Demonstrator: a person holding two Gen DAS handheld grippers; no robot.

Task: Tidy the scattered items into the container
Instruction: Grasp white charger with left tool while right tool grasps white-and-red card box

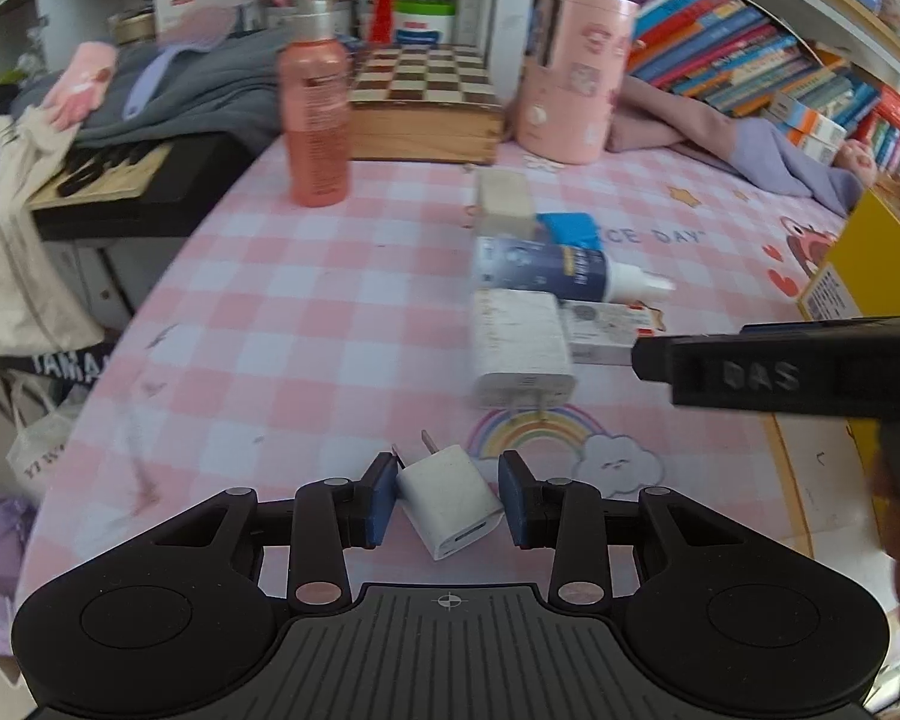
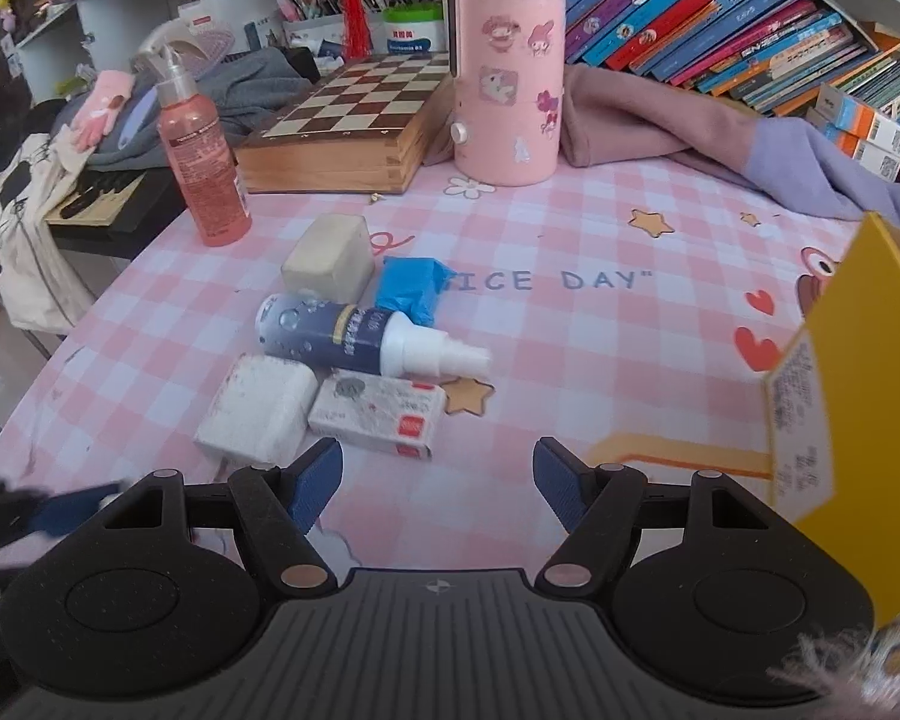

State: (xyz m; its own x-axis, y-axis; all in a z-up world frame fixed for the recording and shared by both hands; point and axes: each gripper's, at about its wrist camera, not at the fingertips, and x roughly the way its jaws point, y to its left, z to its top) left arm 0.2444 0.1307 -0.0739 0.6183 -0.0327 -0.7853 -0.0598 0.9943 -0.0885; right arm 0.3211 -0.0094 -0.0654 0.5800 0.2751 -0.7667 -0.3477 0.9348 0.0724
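My left gripper [image 1: 448, 495] brackets a small white plug adapter [image 1: 450, 501]; its blue pads sit close on both sides, and contact is unclear. Beyond it lie a large white charger [image 1: 519, 348], a white card box [image 1: 609, 333], a dark blue spray bottle [image 1: 561, 270], a blue packet [image 1: 570, 228] and a beige block [image 1: 504, 201]. My right gripper [image 2: 437, 483] is open and empty, just in front of the charger [image 2: 258, 408] and card box [image 2: 378, 414]. The yellow container [image 2: 864, 372] stands at the right. The spray bottle [image 2: 360, 336], blue packet [image 2: 411, 288] and beige block [image 2: 330, 255] lie further back.
On the pink checked tablecloth [image 2: 570, 360] stand a red pump bottle [image 2: 201, 162], a wooden chessboard box [image 2: 342, 132] and a pink sticker-covered canister [image 2: 507, 78]. Purple and pink clothes [image 2: 750, 150] lie at the back right below shelves of books. The table's left edge drops to bags.
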